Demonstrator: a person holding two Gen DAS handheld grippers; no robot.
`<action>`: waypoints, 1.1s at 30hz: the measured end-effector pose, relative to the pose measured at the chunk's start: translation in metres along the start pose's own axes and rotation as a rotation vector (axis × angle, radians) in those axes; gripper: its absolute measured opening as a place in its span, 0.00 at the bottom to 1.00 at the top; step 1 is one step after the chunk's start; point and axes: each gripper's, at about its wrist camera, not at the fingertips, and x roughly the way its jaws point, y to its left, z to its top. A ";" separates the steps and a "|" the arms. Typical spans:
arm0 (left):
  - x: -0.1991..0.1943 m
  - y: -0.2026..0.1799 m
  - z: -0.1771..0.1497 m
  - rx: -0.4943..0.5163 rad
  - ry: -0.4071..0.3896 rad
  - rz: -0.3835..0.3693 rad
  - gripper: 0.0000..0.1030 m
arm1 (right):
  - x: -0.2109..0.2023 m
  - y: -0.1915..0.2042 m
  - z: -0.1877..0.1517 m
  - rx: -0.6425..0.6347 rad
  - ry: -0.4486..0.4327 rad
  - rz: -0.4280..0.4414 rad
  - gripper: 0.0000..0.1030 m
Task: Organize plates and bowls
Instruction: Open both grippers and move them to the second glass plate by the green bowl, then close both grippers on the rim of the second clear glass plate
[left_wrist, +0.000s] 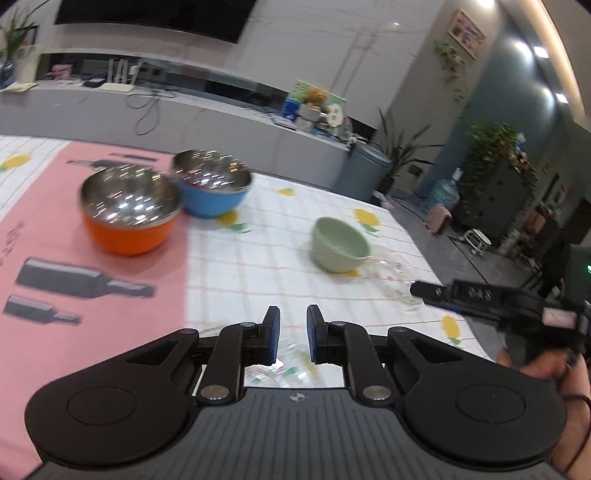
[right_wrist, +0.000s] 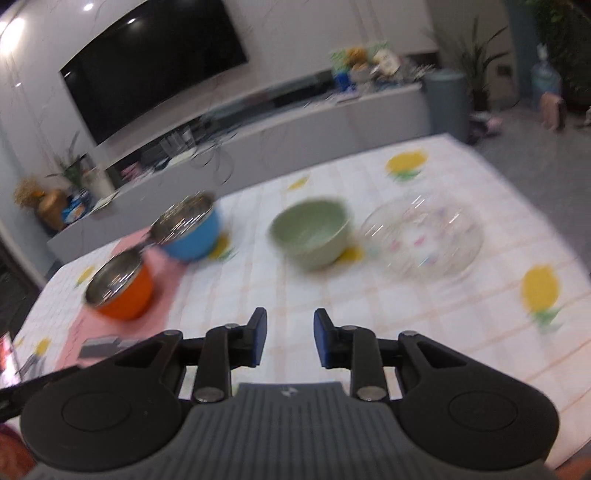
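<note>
Right wrist view showed the right tool (right_wrist: 287, 338) parted and empty above the desk (right_wrist: 461, 332), green bowl (right_wrist: 312, 236) ahead; left tool (left_wrist: 293, 338) stood narrow, holding nothing.

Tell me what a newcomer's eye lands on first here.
The orange bowl and blue bowl, both steel-lined, sit side by side on the pink mat. To their right a pale green bowl stands on the lemon-print tablecloth, with a clear glass dish beside it.

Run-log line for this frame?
left gripper narrow, hold unclear | right gripper open, empty | orange bowl, blue bowl, green bowl, glass dish on table
</note>
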 end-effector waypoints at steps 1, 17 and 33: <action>0.004 -0.006 0.003 0.008 0.003 -0.008 0.16 | 0.002 -0.007 0.007 0.014 -0.012 -0.019 0.27; 0.094 -0.063 0.040 -0.050 0.079 -0.154 0.22 | 0.041 -0.094 0.043 0.296 -0.035 -0.088 0.43; 0.205 -0.086 0.025 -0.216 0.166 -0.147 0.23 | 0.083 -0.159 0.066 0.386 0.026 -0.124 0.42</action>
